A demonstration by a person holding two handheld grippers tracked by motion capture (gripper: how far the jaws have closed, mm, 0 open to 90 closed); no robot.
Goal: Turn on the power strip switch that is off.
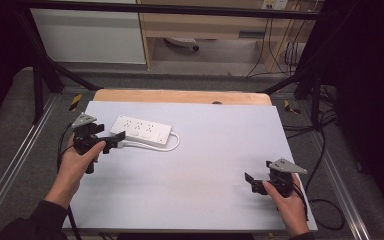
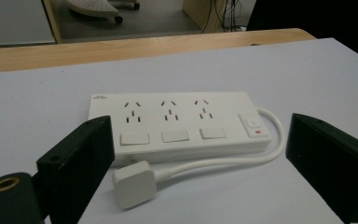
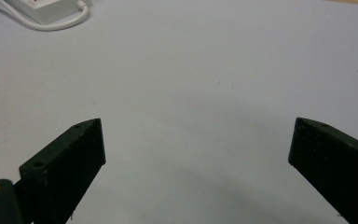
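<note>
Left claw, gripped in the person's left hand, gapes wide with nothing between its jaws, aimed at the white power strip just ahead; the white plug lies between its jaws. Right claw rests low and well apart, wide open and empty over bare white table. The strip's small label is unreadable

I saw a smooth white plastic power strip on the table's matt pale sheet, bare wood edging behind; jaws looked matt black.
</note>
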